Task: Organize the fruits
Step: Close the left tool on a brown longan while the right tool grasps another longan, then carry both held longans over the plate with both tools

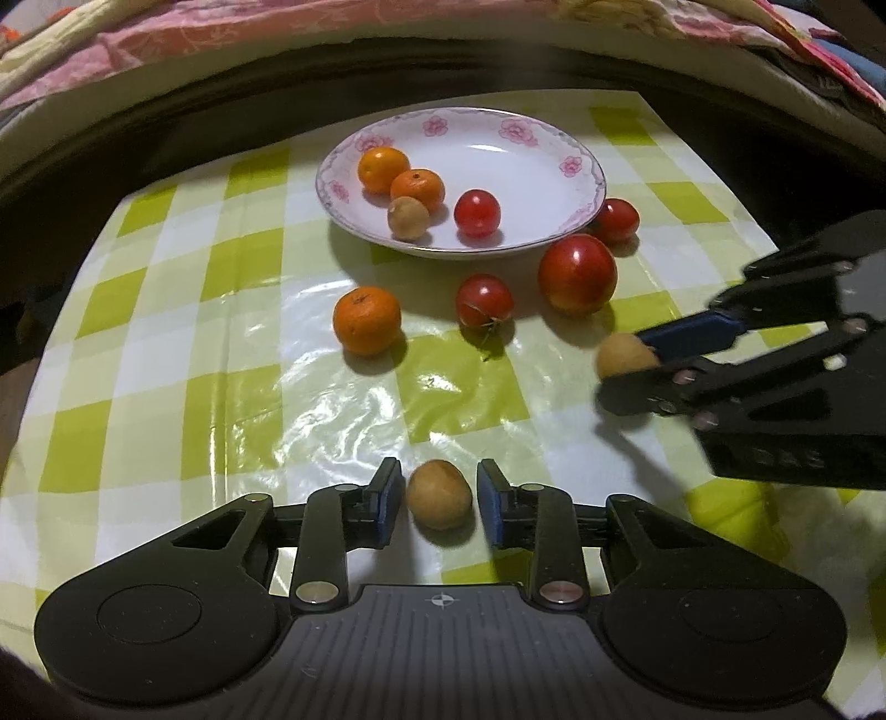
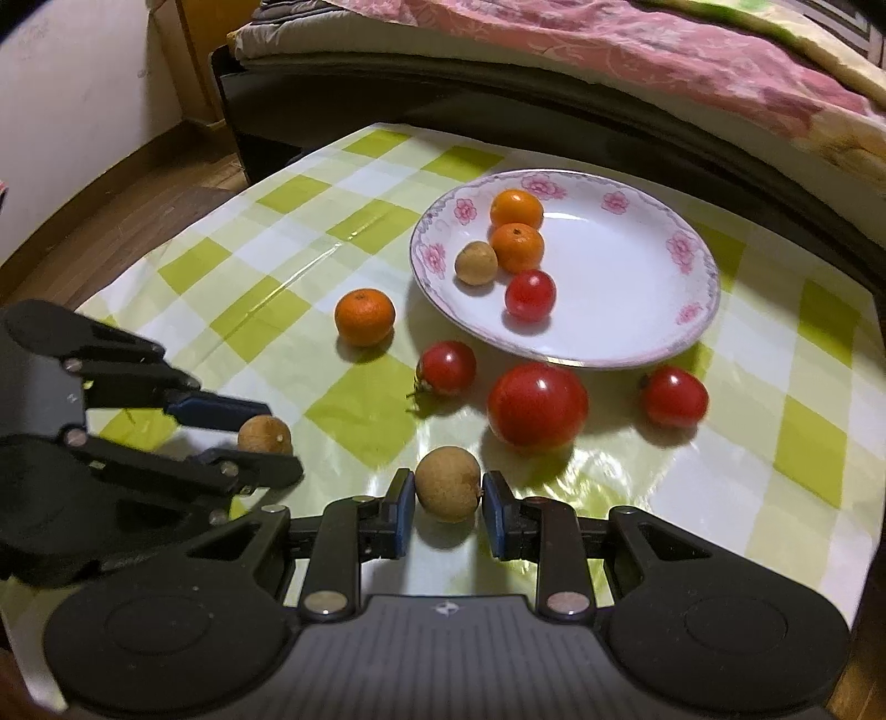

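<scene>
The flowered white plate (image 1: 554, 160) (image 2: 637, 266) holds two mandarins (image 1: 383, 169), a longan (image 1: 408, 217) and a cherry tomato (image 1: 477, 212). Loose on the checked cloth lie a mandarin (image 1: 366, 320) (image 2: 364, 317), a big tomato (image 1: 577, 273) (image 2: 537, 404) and two cherry tomatoes (image 1: 483, 301) (image 1: 614, 220). My left gripper (image 1: 440, 482) (image 2: 279, 443) straddles a longan (image 1: 439, 494) (image 2: 264, 435) resting on the cloth, with a thin gap at each pad, so it is open. My right gripper (image 2: 448, 487) (image 1: 623, 365) is shut on another longan (image 2: 447, 483) (image 1: 623, 354), both pads touching it.
A green and white checked cloth (image 1: 221, 343) covers the small table. A bed with a pink quilt (image 2: 637, 50) runs along the far side. Wooden floor (image 2: 138, 183) shows past the table's left edge in the right wrist view.
</scene>
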